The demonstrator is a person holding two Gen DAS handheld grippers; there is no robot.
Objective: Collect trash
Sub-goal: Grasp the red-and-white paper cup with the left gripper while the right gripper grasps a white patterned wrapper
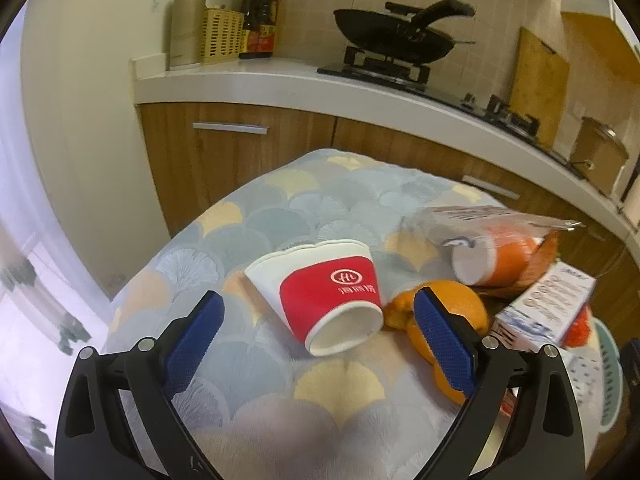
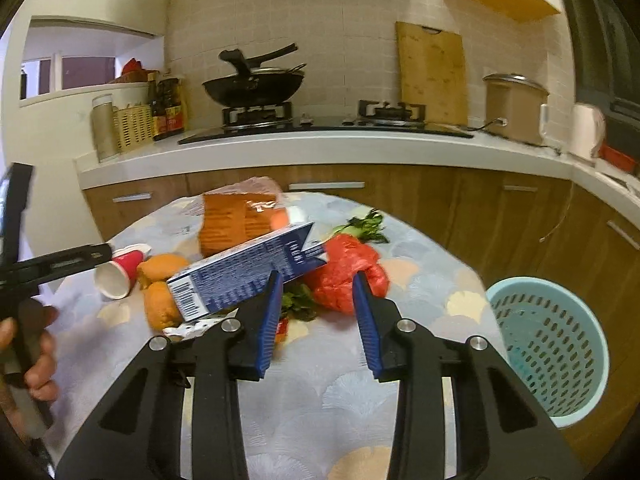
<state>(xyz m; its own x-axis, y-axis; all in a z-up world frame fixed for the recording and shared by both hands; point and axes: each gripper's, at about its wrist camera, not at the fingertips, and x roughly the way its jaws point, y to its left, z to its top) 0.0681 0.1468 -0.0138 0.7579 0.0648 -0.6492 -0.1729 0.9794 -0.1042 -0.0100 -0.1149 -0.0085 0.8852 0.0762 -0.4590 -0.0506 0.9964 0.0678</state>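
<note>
L fingers (image 1: 318, 310) wide open, empty, w/ paper cup (image 1: 330, 294) tipped between; R fingers (image 2: 315, 294) open, empty; basket (image 2: 548, 350) at 3 o'clock.

1. A home kitchen is showing in both views, with a white worktop (image 2: 320, 148) running along a tiled wall.
2. A black wok (image 2: 252, 86) is sitting on a gas hob (image 2: 256, 116).
3. Sauce bottles (image 2: 168, 110) and a yellow basket (image 2: 132, 126) are standing at the worktop's left end.
4. A wooden chopping board (image 2: 432, 72) is leaning against the tiles, beside a lidded cooker pot (image 2: 514, 106).
5. Wood-fronted cupboards (image 1: 236, 148) with metal handles are lining the space underneath.
</note>
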